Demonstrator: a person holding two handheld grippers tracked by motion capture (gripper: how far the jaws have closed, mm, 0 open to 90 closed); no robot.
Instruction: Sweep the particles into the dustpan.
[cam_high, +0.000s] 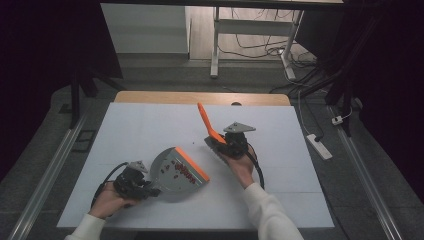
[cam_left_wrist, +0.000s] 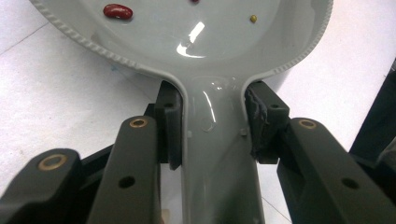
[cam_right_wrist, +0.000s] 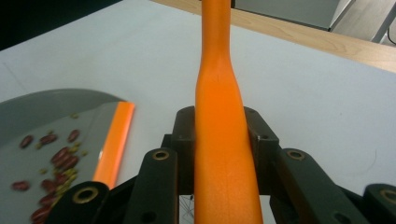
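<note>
While the left gripper (cam_high: 145, 187) clamps the grey dustpan's (cam_high: 172, 172) handle near the table's (cam_high: 150, 125) front-left edge, the pan lies flat, orange lip (cam_high: 192, 165) toward mid-table, presumably to keep the swept red beans (cam_right_wrist: 58, 161) inside. Right gripper (cam_high: 222, 145), mid-table, is closed on the orange brush (cam_high: 207, 125) handle, bristles apparently down. Bristles are hard to make out; the small yellowish bits are unidentifiable.

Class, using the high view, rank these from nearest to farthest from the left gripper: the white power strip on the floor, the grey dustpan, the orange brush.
1. grey dustpan: its handle sits clamped in the left gripper, at the table's near left.
2. orange brush: mid-table, in the right gripper.
3. white power strip: on the floor, far right.
</note>
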